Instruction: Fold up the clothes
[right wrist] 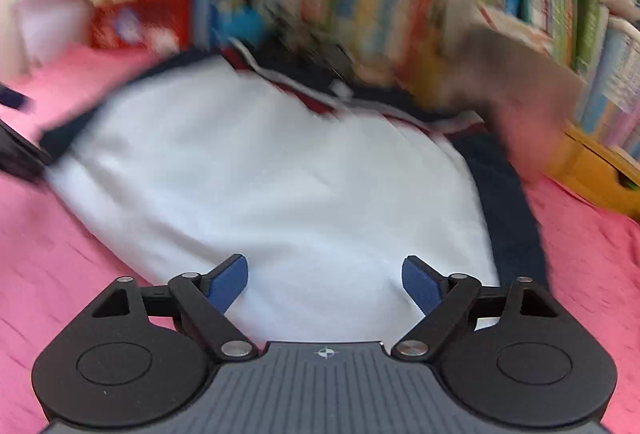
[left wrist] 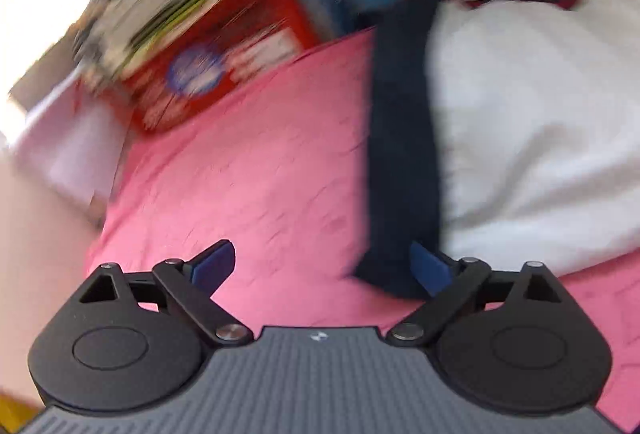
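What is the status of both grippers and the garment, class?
Left gripper open, empty. Right gripper open, empty. White shirt with navy side panels flat on pink bedsheet. Nothing blocking.

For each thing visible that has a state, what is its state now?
left gripper: open, holds nothing.
right gripper: open, holds nothing.
white garment: lies spread on the pink sheet; navy sleeve lies along its side.

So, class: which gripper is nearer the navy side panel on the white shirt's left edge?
Left. The left gripper hangs open with that navy side panel beside its fingertip; the right gripper is open over the white shirt body.
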